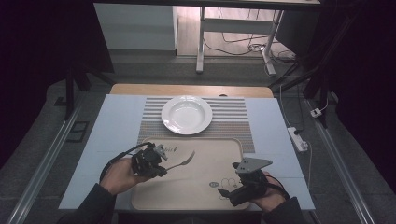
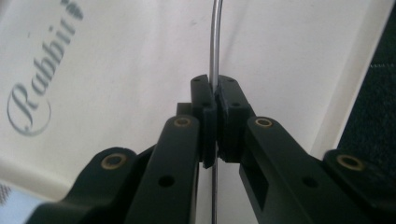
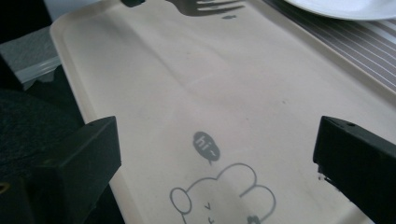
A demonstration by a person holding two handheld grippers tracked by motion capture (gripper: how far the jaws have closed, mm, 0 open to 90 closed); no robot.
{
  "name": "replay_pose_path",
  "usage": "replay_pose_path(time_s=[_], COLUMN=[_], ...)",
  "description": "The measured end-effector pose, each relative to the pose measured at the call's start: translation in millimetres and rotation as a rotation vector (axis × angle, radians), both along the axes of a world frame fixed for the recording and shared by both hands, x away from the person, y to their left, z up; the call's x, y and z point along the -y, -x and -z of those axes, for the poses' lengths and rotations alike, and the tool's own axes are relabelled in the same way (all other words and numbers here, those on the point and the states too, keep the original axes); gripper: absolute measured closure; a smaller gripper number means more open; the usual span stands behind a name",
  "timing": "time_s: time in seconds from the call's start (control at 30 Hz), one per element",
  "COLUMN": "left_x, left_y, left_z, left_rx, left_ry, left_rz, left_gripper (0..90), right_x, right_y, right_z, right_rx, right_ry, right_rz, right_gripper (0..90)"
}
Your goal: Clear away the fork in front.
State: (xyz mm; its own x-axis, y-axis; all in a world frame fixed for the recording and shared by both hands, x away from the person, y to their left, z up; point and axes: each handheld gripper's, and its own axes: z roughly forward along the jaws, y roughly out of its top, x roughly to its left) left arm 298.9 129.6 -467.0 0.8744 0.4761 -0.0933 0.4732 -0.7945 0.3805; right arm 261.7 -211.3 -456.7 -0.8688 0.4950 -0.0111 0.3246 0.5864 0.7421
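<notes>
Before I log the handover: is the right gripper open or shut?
Open: the right gripper has its jaws wide apart over the tray, nothing between them.

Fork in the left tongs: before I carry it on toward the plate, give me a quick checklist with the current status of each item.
1. Grip on the fork: ok. The left tongs are shut on its thin handle.
2. Fork off the tray: ok, as far as the high view shows; its head points toward the plate, above the tray.
3. Right tongs empty: ok. Jaws wide apart over the tray's cartoon print, nothing between them.
4. Plate free to receive: ok. It sits bare on the striped mat.
5. Path from fork to plate: ok, nothing lies between.
6. How firmly the handle is seated: cannot tell.
</notes>
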Motion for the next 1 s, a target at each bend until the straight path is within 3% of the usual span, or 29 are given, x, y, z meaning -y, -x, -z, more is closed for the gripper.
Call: replay_pose_path(time_s=[0.17, 0.4, 0.7, 0.87, 1.0], left_x=[-2.3, -6.9, -20.5, -27.2, -29.3], left_y=[4.4, 11.3, 22.1, 23.1, 20.3], left_z=[2.4, 5.9, 14.6, 20.9, 26.5], left_rx=[-0.016, -0.048, -0.113, -0.131, -0.144], left_ry=[-0.002, 0.018, 0.083, 0.065, 0.053], left_rz=[-0.118, -0.238, -0.424, -0.518, -0.554], left_gripper=[87.1, 87.2, 87.1, 87.1, 87.0], right_x=[12.9, 29.2, 40.0, 41.3, 41.5], right_y=[4.3, 13.6, 21.7, 22.4, 21.4], right_z=[-1.6, -2.2, -1.2, 0.7, 1.0], right_rx=[0.007, 0.014, 0.018, 0.019, 0.02], right_ry=[-0.022, -0.033, -0.013, 0.002, 0.001], right_rz=[0.039, 0.073, 0.094, 0.09, 0.086], right_gripper=[0.0, 0.0, 0.0, 0.0, 0.0])
